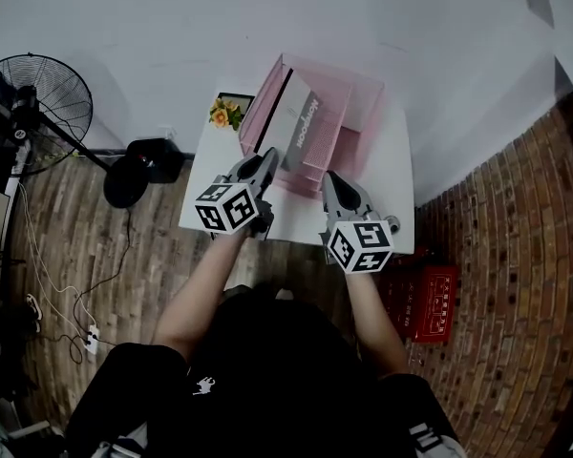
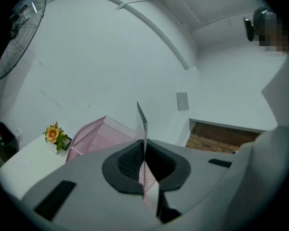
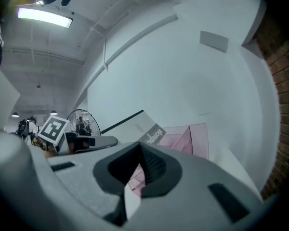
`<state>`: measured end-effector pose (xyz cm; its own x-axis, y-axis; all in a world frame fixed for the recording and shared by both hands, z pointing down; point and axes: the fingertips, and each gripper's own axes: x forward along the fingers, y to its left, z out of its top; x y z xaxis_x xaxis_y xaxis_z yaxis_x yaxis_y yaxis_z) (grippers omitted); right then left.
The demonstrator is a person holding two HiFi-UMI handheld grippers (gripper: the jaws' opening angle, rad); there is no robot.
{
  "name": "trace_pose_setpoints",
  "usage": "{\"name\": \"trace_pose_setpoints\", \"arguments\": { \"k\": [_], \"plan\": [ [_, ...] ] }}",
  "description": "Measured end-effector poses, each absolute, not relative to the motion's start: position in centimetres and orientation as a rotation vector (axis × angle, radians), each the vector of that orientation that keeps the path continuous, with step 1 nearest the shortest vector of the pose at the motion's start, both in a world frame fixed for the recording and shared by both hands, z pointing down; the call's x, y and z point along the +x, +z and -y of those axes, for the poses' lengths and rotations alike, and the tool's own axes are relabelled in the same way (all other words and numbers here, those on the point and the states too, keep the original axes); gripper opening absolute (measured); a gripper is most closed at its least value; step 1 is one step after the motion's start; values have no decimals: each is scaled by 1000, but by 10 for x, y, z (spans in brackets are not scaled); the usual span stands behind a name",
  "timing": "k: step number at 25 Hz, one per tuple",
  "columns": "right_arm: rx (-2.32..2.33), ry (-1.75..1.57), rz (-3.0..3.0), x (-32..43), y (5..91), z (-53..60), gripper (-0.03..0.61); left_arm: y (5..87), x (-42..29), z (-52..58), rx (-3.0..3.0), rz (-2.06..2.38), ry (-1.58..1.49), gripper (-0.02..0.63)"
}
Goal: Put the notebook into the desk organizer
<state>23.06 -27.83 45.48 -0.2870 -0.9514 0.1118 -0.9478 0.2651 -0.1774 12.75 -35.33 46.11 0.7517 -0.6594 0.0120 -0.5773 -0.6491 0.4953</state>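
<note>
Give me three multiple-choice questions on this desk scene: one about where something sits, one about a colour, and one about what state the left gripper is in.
1. Where is the flower?
A) inside the organizer
B) on the table, left of the organizer in the head view
C) on the floor

2. What colour is the desk organizer?
A) pink
B) black
C) blue

3. The left gripper is:
A) open and empty
B) shut on the notebook
C) shut on the flower

Answers:
1 B, it stands on the white tabletop beside the mesh.
2 A, its mesh walls are pink.
3 B, the left gripper view shows the notebook's thin edge pinched between the jaws.
</note>
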Motion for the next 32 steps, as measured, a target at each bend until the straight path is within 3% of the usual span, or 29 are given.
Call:
{"name": "trace_pose_setpoints", "arguments": {
  "k": [13, 32],
  "plan": [
    [-1833, -383, -2493, 244, 469, 281, 2, 506, 124, 368, 2189, 965, -289, 12],
    [-1802, -459, -2503, 238, 483, 282, 2, 557, 119, 390, 1910, 820, -281, 67]
  ]
}}
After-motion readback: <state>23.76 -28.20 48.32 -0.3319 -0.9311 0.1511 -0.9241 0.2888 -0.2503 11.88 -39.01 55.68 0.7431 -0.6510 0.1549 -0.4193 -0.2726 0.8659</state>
